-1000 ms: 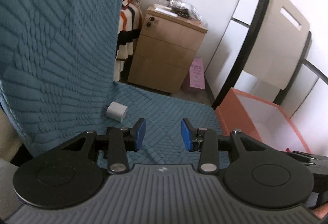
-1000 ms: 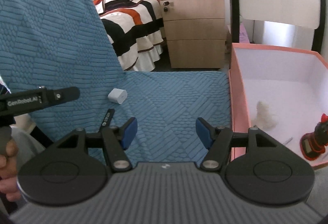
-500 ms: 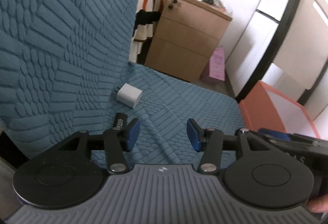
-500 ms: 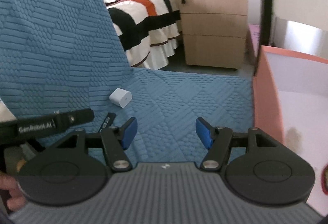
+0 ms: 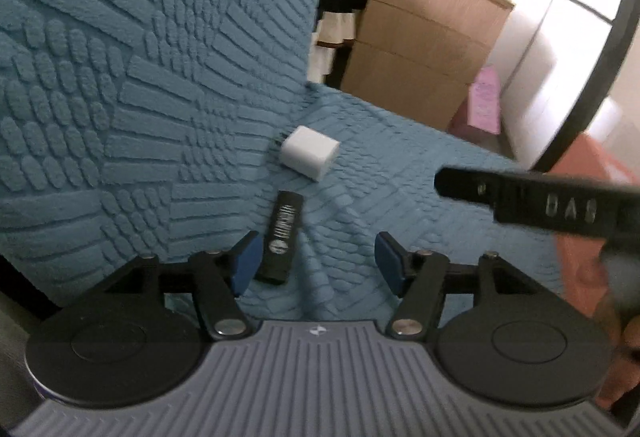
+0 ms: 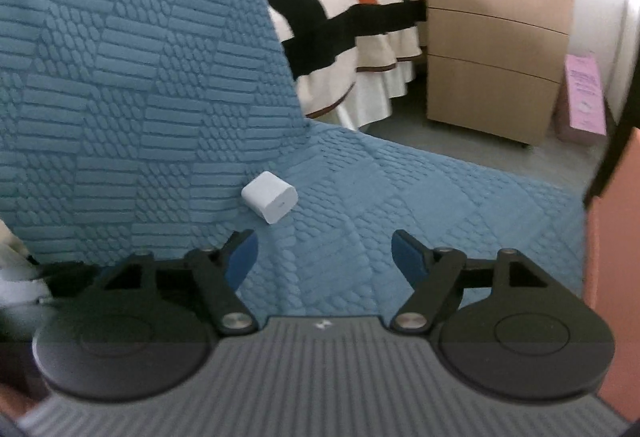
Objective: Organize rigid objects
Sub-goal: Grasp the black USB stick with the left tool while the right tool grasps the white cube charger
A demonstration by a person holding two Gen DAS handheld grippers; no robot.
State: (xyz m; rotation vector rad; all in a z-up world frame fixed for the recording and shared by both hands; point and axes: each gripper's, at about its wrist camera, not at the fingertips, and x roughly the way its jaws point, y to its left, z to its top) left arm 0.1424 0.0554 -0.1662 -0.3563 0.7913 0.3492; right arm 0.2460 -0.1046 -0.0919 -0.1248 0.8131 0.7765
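Observation:
A white cube charger (image 5: 310,158) lies on the blue quilted seat cover (image 5: 400,173), close to the upright backrest. It also shows in the right wrist view (image 6: 270,201). A black USB stick (image 5: 281,237) lies just in front of it, right beside my left gripper's left finger. My left gripper (image 5: 316,261) is open and empty, low over the seat. My right gripper (image 6: 324,257) is open and empty, a little short of the charger. The right gripper's body (image 5: 540,203) shows as a black bar at the right of the left wrist view.
An orange-walled box (image 6: 616,237) stands at the right edge of the seat. A wooden drawer cabinet (image 6: 496,49) and a striped bed (image 6: 344,9) are behind. A pink box (image 6: 586,93) leans by the cabinet. The blue backrest (image 6: 120,77) rises on the left.
Both grippers moved forward and left toward the charger and USB stick, which now look larger. The orange box slid out to the right edge. Both stay open.

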